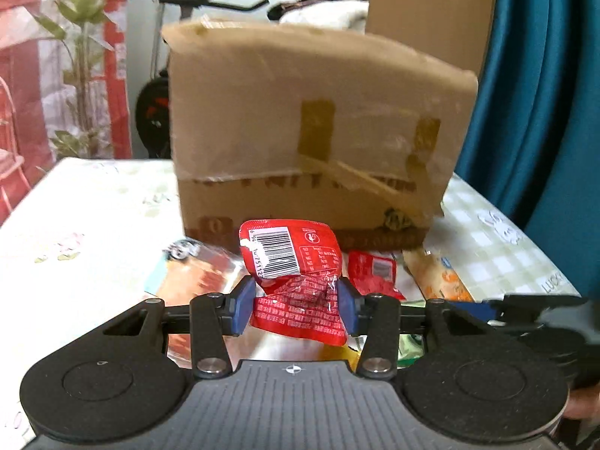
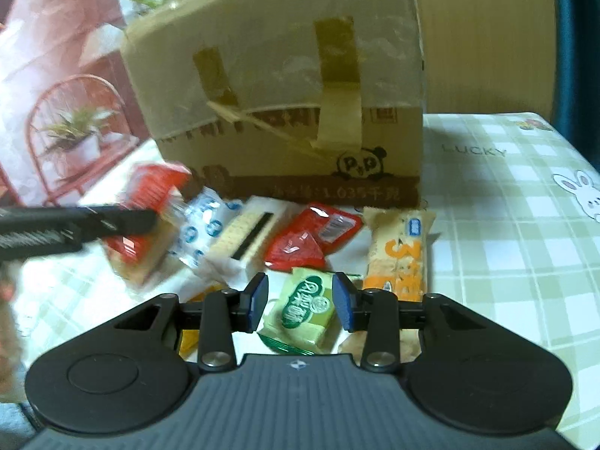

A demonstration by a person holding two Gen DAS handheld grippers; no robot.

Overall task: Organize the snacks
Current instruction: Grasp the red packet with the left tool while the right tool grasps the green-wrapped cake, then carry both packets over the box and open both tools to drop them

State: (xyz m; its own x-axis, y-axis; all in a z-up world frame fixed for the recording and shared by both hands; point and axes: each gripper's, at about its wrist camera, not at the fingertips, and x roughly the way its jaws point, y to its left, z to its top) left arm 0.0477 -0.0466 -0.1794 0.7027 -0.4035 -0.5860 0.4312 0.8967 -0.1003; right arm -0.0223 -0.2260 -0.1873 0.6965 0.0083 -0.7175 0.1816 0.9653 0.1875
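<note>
In the left wrist view we see the left claw (image 1: 296,302) pinching a red snack packet (image 1: 296,281) between its blue pads (image 1: 243,307); the film is crumpled where the pads press it, and the barcode end stands up above them. The packet looks lifted clear of the table (image 1: 93,206), with the other snacks blurred underneath. Just behind it stands a taped cardboard box (image 1: 311,127), its brown tape strips peeling on the near wall.

In the right wrist view the right claw (image 2: 300,302) has its pads close on either side of a green snack packet (image 2: 302,309), which lies among the pile on the table in front of the box. The pads sit right at the packet's edges (whether they actually press it we cannot tell; the wrapper shows no crease). Beyond it lie a second red packet (image 2: 313,238), an orange-and-cream wafer packet (image 2: 399,247) to the right, a white sandwich-biscuit packet (image 2: 247,240) and a blue-and-white packet (image 2: 198,230) to the left.

The left claw shows at that view's left edge as a blurred black bar, with its red packet beside the box's lower left corner. The table wears a green-checked cloth with a rabbit print (image 2: 577,191) on the right.
</note>
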